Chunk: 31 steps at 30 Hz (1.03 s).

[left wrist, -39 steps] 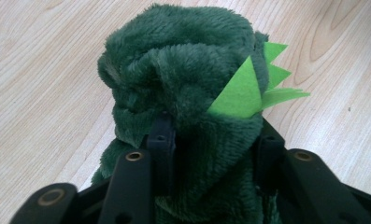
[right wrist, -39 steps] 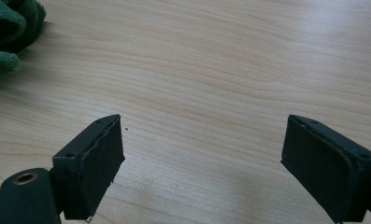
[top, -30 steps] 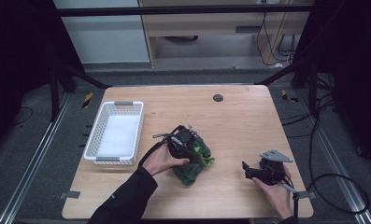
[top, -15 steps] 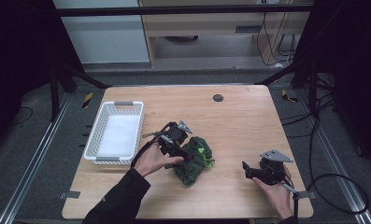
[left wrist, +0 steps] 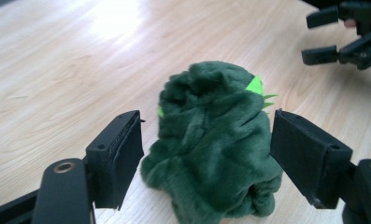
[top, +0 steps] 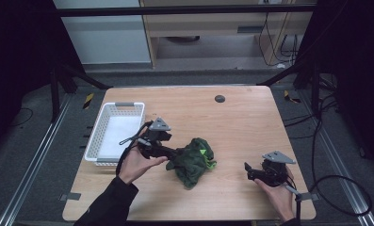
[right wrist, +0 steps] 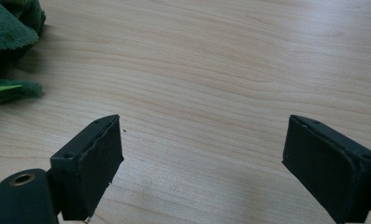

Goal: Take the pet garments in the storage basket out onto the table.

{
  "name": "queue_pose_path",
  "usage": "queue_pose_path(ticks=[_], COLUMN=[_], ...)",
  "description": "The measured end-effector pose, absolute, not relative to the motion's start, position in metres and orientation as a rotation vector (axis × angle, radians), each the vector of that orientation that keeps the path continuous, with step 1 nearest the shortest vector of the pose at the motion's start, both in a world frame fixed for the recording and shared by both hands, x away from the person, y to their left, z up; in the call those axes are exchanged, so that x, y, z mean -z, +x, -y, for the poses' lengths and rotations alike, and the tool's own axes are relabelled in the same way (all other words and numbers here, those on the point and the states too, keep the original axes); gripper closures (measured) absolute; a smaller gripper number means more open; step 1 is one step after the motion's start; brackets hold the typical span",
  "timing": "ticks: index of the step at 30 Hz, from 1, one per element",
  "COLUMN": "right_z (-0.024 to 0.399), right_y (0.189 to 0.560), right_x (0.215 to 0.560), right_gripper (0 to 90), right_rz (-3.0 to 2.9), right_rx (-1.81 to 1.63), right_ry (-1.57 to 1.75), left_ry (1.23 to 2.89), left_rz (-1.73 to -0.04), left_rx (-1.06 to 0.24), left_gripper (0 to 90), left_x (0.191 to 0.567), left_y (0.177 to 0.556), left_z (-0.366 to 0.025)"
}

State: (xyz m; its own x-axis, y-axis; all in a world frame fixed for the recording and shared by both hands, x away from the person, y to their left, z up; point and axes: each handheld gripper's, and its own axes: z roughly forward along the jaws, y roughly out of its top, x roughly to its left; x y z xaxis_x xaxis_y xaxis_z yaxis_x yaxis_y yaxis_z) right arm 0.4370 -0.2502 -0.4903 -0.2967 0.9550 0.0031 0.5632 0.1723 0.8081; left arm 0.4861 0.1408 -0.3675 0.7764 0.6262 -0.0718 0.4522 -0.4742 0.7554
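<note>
1. Now the left gripper (left wrist: 204, 154) has just been opening its jaws; the green plush (left wrist: 213, 149) sits loose between them, on the table (top: 241, 122).
2. Right gripper (right wrist: 202, 154) gapes, holding nothing, well apart from the plush.
3. Basket (top: 100, 141) stands left.

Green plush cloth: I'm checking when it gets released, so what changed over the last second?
The left gripper, which sat on top of the green plush cloth, has drawn back toward the white basket; its jaws have just been opening and now flank the cloth without pressing it. The cloth lies let go on the table. The right gripper stayed put, open.
</note>
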Motion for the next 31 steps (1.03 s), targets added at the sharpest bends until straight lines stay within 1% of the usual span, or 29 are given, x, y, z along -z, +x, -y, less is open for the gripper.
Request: queue_pose_path(ticks=[9,16,24,27,31], right_z=[0.251,0.251,0.251,0.25,0.25], right_y=[0.437,0.437,0.437,0.437,0.436], right_x=[0.49,0.49,0.49,0.49,0.49], right_gripper=[11.9,11.7,11.7,11.5,10.9], right_rz=[-1.928,-1.924,-1.918,-1.919,-1.917], right_rx=[-0.988,-0.991,-0.992,-0.99,-0.995], right_ry=[1.43,1.435,1.444,1.445,1.442], left_ry=[2.02,1.946,1.85,1.814,1.788], left_rz=[-0.876,-0.948,-1.065,-1.112,-1.149], left_rx=[-0.351,-0.421,-0.453,-0.458,-0.469], left_gripper=[25.3,26.9,35.4,37.3,37.5], left_x=[0.37,0.384,0.405,0.412,0.42], left_y=[0.471,0.453,0.432,0.426,0.421], left_z=[-0.179,-0.207,-0.248,-0.261,-0.273])
